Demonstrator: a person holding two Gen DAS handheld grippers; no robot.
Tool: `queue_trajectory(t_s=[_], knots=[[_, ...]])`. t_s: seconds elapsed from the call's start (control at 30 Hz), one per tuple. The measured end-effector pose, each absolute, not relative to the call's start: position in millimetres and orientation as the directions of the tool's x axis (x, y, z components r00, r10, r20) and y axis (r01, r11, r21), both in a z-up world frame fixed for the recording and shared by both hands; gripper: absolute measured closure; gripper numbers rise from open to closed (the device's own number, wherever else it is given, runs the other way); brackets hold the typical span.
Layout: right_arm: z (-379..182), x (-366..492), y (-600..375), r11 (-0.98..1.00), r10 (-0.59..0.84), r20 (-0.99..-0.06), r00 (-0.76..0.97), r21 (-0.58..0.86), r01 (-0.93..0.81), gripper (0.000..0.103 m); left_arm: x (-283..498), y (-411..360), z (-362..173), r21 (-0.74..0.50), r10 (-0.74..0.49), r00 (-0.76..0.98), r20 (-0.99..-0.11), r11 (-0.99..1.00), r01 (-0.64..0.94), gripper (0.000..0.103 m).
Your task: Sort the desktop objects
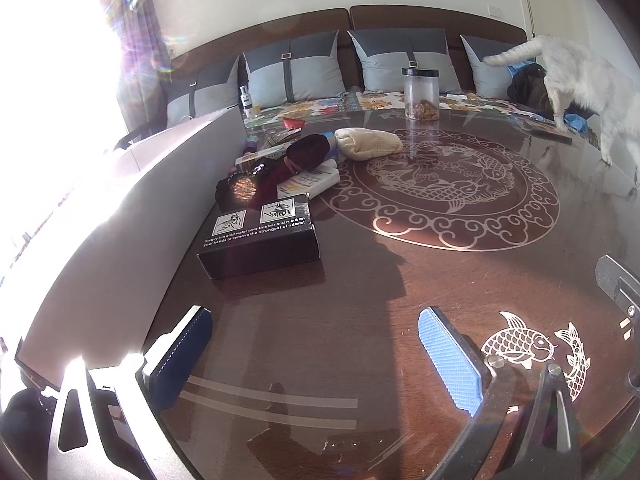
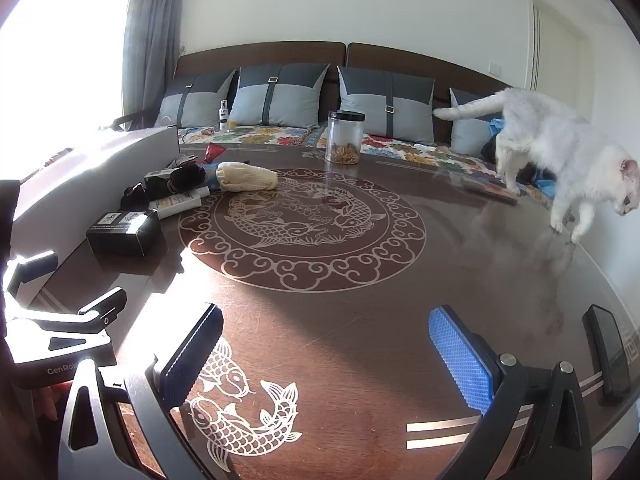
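Clutter for sorting lies at ten o'clock on the counter (image 1: 360, 280) in the left wrist view: black box (image 1: 260, 240), dark red pouch (image 1: 308, 152), cream knitted piece (image 1: 368, 144), white tube (image 1: 312, 182), overlapping. Left gripper (image 1: 316, 356) hangs near, jaws open and empty. Right wrist view: right gripper (image 2: 326, 356) likewise open, empty. Likely hazard: the cat (image 2: 560, 160) at two o'clock could walk into a reach, or topple the jar (image 2: 344, 138).

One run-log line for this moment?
left gripper: open, empty | right gripper: open, empty | black cardboard box: untouched | white cat: on table
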State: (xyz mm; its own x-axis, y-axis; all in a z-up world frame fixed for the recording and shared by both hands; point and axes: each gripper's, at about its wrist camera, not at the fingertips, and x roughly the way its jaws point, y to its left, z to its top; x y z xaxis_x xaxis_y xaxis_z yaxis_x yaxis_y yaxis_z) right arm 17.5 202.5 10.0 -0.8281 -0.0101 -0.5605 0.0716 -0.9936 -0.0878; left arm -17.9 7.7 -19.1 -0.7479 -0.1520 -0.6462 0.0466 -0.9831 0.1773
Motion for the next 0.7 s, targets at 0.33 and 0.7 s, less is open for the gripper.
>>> queue_trajectory(t_s=[0.33,0.7], knots=[[8.5,15.5,204.3,-0.995,-0.011,-0.566,-0.824,-0.073,0.064,0.000,-15.9,9.2,-16.4,0.182,-0.160,-0.758,-0.632,-0.982,0.055,0.000],[7.3,16.3,205.4,-0.995,-0.010,-0.565,-0.825,-0.080,0.067,0.000,-16.6,3.2,-19.2,0.130,-0.131,-0.748,-0.651,-0.990,0.059,0.000]])
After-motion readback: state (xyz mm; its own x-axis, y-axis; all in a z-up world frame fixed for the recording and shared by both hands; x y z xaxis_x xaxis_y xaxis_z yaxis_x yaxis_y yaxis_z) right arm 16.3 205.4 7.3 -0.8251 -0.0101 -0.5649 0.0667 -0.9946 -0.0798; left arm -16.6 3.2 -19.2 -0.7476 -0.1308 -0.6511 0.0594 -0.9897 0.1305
